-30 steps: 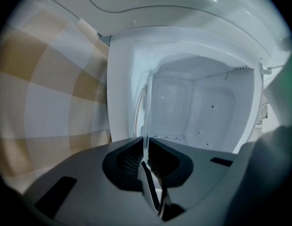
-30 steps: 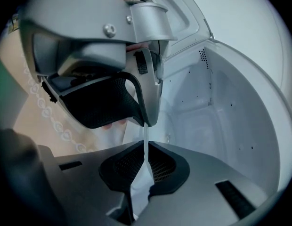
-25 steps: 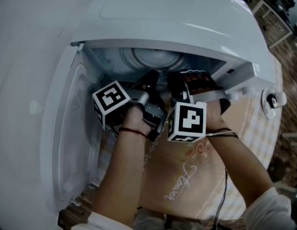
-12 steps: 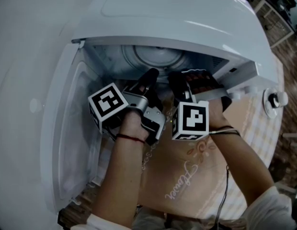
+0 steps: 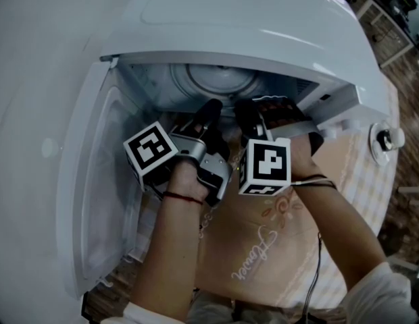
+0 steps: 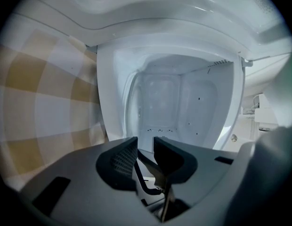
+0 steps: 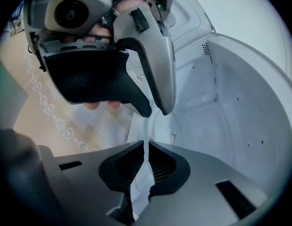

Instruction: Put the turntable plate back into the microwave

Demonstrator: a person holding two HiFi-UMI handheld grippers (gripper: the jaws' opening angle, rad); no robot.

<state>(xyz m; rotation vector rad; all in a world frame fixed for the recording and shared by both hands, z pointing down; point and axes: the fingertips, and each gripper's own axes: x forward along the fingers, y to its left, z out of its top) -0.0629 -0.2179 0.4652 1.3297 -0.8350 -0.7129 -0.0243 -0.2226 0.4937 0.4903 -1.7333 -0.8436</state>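
Right gripper (image 7: pixel 146 147) pinches turntable plate (image 5: pixel 213 79) inside white microwave (image 5: pixel 250 19) on patterned tablecloth (image 5: pixel 263 255).

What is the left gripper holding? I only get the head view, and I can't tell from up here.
Observer: Nothing. In the left gripper view the left gripper has its jaws apart with only air between them. They have just been closing a little.
Operator: And the other one?
Observer: The right gripper is pinched on a thin pale edge, which looks like the glass rim of the turntable plate.
Operator: Is the back of the microwave messy?
Observer: No. The left gripper view shows the back wall of the microwave plain white, with a few tiny holes.
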